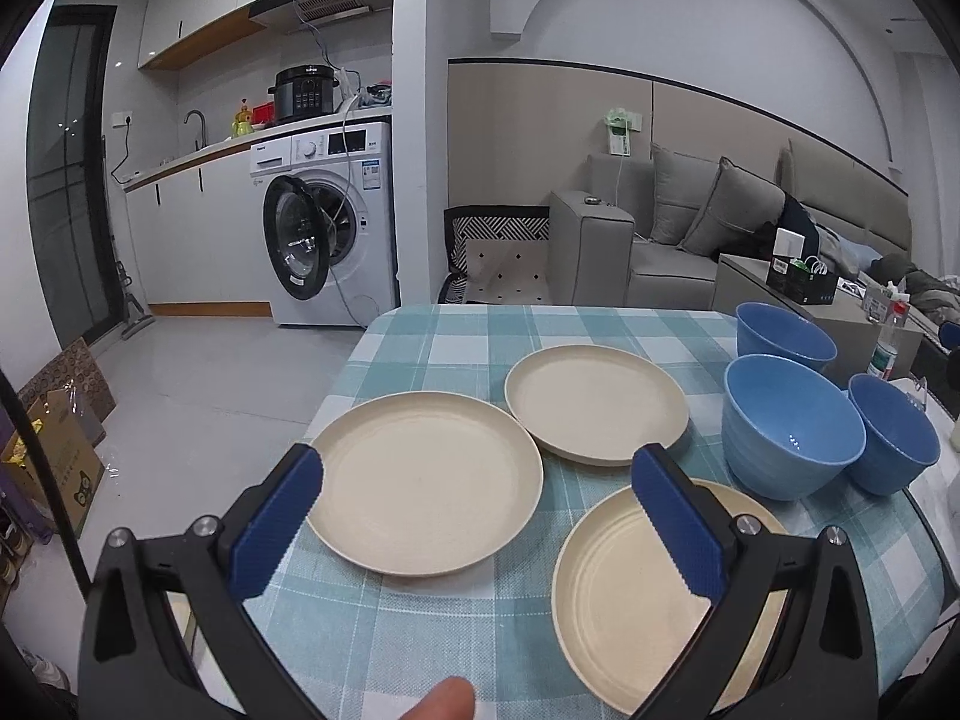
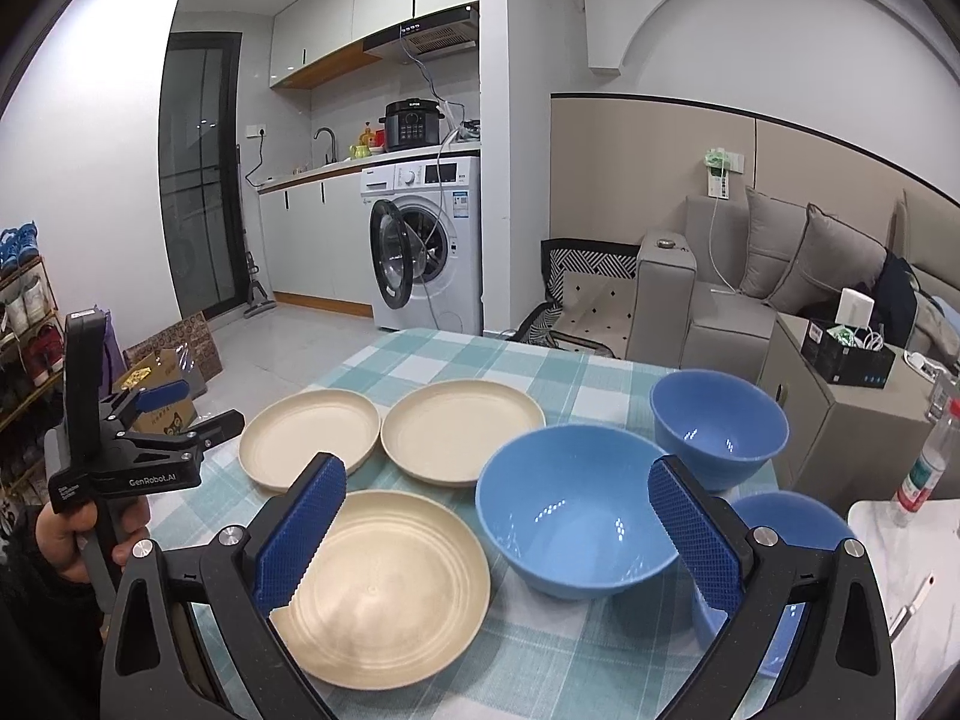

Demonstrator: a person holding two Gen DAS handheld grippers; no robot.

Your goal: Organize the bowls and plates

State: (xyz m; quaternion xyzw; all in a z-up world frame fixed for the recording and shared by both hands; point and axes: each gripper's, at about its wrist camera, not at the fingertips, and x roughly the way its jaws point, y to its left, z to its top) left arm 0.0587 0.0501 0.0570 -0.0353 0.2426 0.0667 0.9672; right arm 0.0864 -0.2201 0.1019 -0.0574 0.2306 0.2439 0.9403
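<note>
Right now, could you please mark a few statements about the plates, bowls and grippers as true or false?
1. Three cream plates lie on the checked tablecloth. True.
2. The plates are stacked. False: they lie separately, side by side.
3. There are three blue bowls. True.
4. The right gripper holds a bowl. False: it is open and empty.
5. The left gripper is open. True.

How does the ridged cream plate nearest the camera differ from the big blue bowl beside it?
The ridged cream plate is flat and shallow; the big blue bowl is deep with tall walls. The plate is matte cream with concentric rings; the bowl is glossy blue inside. Both stand upright and empty on the checked tablecloth.
</note>
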